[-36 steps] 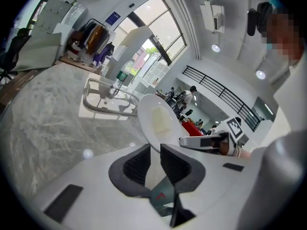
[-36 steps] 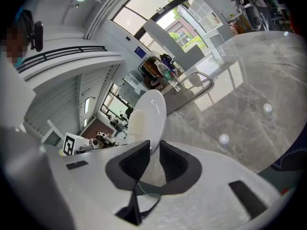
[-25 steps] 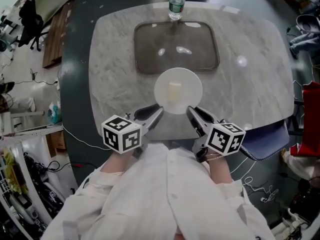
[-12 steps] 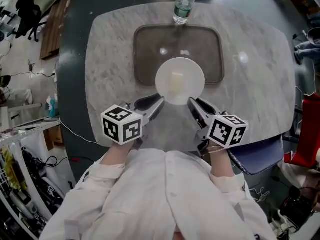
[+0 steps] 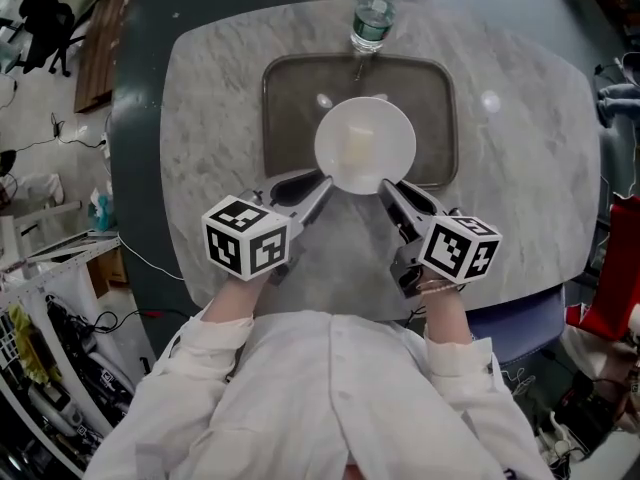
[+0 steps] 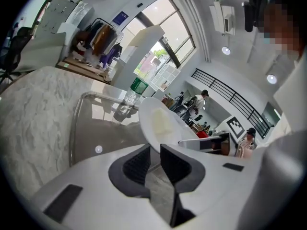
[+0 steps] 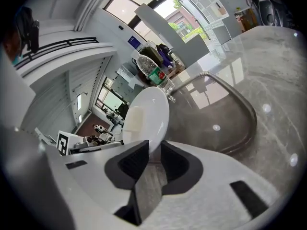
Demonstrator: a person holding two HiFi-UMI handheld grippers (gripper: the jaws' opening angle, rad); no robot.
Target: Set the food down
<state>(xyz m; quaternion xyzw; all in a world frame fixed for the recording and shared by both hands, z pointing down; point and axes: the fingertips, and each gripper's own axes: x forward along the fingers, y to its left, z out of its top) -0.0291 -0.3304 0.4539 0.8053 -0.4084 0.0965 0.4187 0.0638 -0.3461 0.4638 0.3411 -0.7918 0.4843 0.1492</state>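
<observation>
**Plate carried out over the tray, set-down close**

Over the past second both hands have pushed the white plate (image 5: 365,145) away from the person. It was hanging mostly over bare marble near the tray's near edge; now it sits above the near half of the dark tray (image 5: 290,98), with only its near rim overlapping that edge. The plate has also come down a little. The water bottle (image 5: 375,13) at the tray's far edge and the marble table (image 5: 220,118) have kept their places.

The left gripper (image 5: 322,182) is clenched on the plate's near-left rim. The right gripper (image 5: 388,190) grasps the near-right rim. Its jaws have just eased a touch wider, yet its own view shows the rim between the pads and apparently pinched there. So the plate is carried by two grips side by side.

For the task, this reads as the end of the carry. The plate is over a sensible landing spot, and what remains is likely a short lowering and then letting go on both sides. From the gripper views the plate looks clear of the tray floor, though contact cannot be ruled out.

The food (image 5: 357,148) is a small pale yellowish block lying near the middle of the plate. It is nearly the same tone as the dish, soft-edged, and too faint to identify further. The plate itself is round, shallow and glossy
</observation>
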